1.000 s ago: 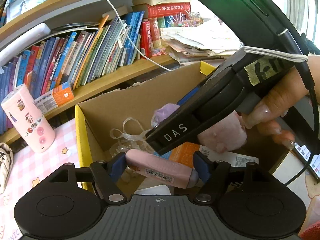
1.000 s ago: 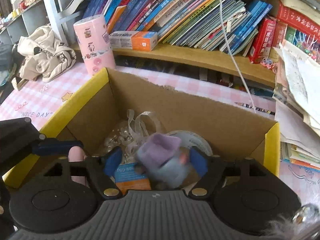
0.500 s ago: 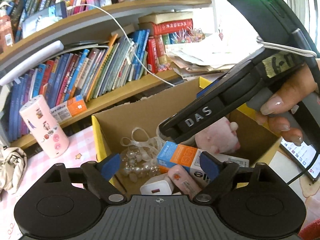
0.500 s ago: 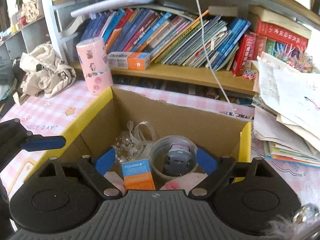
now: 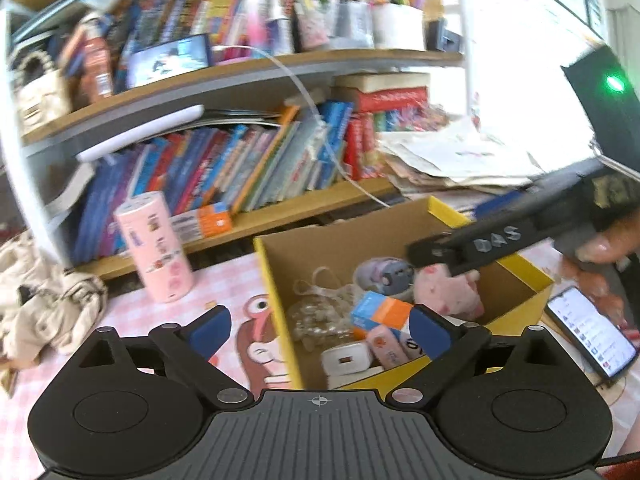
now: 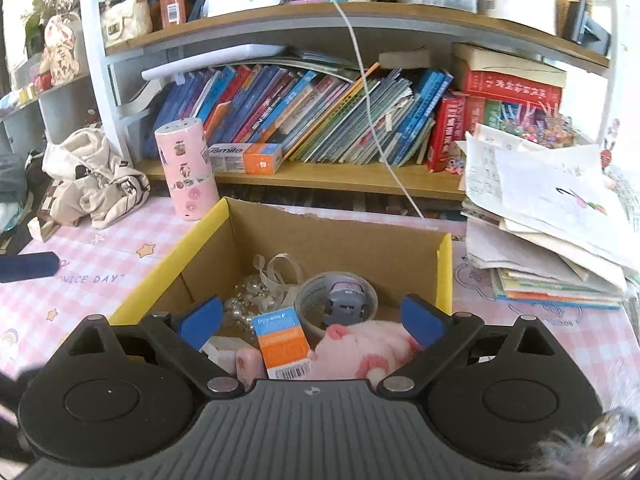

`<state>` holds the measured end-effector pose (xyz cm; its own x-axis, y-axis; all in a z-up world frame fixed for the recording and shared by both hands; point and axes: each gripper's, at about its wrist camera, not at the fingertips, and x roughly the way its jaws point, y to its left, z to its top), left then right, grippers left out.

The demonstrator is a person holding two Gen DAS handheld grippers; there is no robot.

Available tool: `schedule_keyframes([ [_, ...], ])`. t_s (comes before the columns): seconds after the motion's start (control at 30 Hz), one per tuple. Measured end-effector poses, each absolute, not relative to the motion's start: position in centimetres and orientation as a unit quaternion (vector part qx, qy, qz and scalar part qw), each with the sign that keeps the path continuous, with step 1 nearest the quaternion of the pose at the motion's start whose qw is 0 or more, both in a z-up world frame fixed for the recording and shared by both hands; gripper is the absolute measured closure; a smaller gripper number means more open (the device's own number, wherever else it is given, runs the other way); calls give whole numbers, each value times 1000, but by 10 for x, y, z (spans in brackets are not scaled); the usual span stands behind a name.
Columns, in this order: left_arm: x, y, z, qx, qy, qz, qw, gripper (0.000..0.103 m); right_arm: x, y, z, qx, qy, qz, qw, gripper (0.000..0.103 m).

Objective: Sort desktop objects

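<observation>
Both the left gripper (image 5: 318,330) and right gripper (image 6: 310,320) are seen empty, jaws opening wide, above the cardboard box (image 6: 340,240) where sorted items lie, while the pink cylinder (image 6: 188,172) stands outside, nearer the left.

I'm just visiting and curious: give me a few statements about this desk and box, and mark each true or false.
1. The cardboard box has yellow edges. True.
2. The pink plush toy lies on the tablecloth. False: it lies inside the box.
3. The right hand-held gripper grips the orange-and-blue carton. False: its jaws are opening, pads clear of it.
4. A pink cylinder stands outside the box. True.
5. The tape roll hangs on the shelf. False: it's in the box.
</observation>
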<state>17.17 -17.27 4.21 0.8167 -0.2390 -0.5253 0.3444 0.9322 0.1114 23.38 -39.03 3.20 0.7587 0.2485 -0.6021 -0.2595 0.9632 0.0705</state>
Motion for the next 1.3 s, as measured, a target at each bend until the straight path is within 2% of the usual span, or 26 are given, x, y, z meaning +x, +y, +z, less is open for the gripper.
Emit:
schedule_keyframes([
  [0.3, 159, -144, 44, 55, 253, -110, 960, 5, 199, -397, 32, 9, 308, 91, 947, 4],
  [1.3, 80, -53, 16, 39, 289, -77, 953, 2, 80, -314, -5, 32, 341, -2, 940, 0],
])
